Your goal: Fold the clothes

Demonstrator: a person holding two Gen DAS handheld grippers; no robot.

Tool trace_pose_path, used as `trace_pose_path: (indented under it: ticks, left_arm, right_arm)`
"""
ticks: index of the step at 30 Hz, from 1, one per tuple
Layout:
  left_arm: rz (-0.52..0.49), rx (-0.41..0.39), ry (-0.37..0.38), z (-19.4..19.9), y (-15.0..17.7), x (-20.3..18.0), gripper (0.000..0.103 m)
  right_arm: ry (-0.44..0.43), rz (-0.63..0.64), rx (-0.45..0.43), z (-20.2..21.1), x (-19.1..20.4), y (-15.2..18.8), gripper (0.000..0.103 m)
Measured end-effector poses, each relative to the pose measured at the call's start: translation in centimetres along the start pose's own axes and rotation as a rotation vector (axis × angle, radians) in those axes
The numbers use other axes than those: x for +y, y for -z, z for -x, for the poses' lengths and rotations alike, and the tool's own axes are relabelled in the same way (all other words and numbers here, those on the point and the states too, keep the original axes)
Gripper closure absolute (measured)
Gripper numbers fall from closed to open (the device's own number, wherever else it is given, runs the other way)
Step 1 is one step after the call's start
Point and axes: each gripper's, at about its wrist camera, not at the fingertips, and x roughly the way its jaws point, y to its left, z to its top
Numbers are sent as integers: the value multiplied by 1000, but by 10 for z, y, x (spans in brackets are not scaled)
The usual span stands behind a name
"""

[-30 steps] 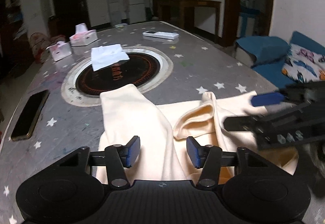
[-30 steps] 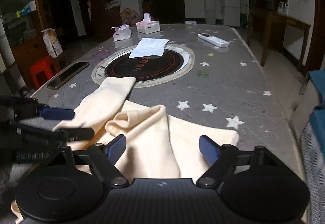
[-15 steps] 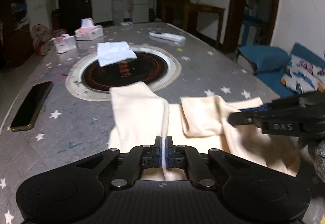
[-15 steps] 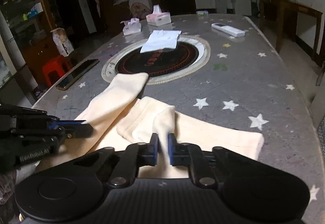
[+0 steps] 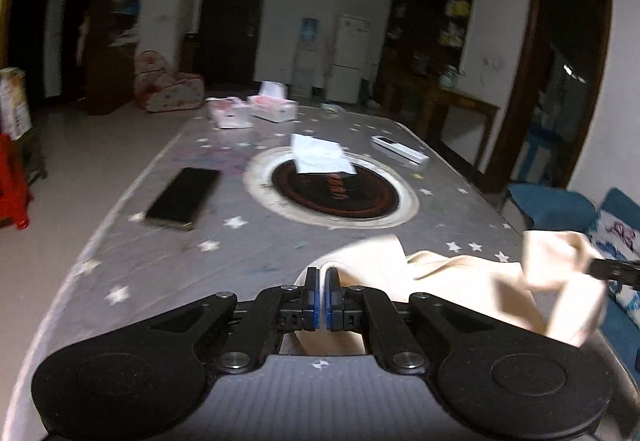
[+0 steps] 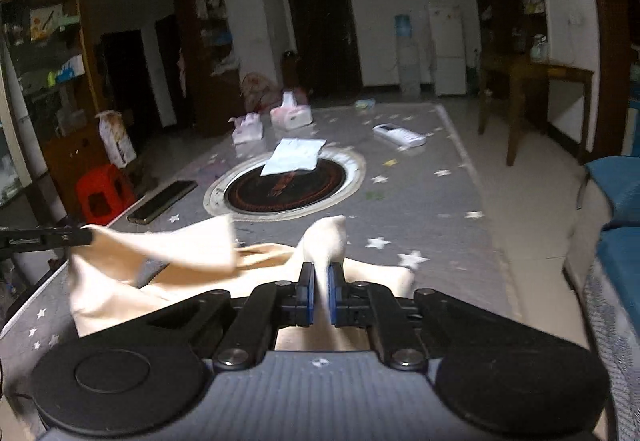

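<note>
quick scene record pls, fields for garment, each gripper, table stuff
garment: cream cloth, partly lifted off the table
left gripper: shut on the cloth
right gripper: shut on the cloth
table items: phone, white folded cloth, remote, two tissue boxes
focus: blurred

The black left gripper (image 5: 320, 295) has its blue-padded fingers (image 5: 310, 299) pinched on a fold of the cream fabric garment (image 5: 452, 281); the cloth drapes rightward over the grey star-patterned table (image 5: 240, 253); the right gripper's dark tip (image 5: 616, 270) holds its far raised end; a black phone (image 5: 184, 198) lies left.
</note>
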Motion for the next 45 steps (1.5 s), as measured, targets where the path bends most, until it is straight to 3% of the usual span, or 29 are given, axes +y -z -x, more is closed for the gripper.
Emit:
trace_pose_path:
  ticks: [7,11,15,16,17,23,25,27,33,36,38,43,45]
  left_arm:
    - [101,38,-90,52,41,45,103]
    - [113,116,-134,56,65,62,103]
    - [76,137,-84,58,70,50,102]
    - [56,138,-60,57,69,42,101]
    - [32,137,-28,57,69,33,100]
    - [-106,153,152,42,72,-29,85]
    - [-154,161,193,35,74,-47,67]
    - [-196,170,210,29,76,-60,65]
    - [-259,230,225,1,85,-79,68]
    - [-279,245,231,-5,91,-80,90]
    - [-298,237,232,-3,93,-80,98]
    - [-328,203,274,19,91,-77,101]
    - [-341,201,291,29,92,-73,101]
  right_arm:
    - [88,-53,6,63,-19,36,97]
    - [147,-110,102,68,-37,67,92]
    - [227,-122,121,76,-48,74,89]
    - [224,-113,109,79,-47,70,83]
    - [218,-102,96,82,-44,66,76]
    - [54,32,88,68,-8,50,66]
    - [3,70,109,56,6,50,66]
    - [-50,96,131,42,18,49,66]
    - [-181,267,223,16,61,58,59]
    - [-214,333,246,10,74,63,56]
    - [-239,367,254,9,83,66,55]
    - [-267,420,310,4,92,78,57]
    - [-268,433,347,5,92,83,66]
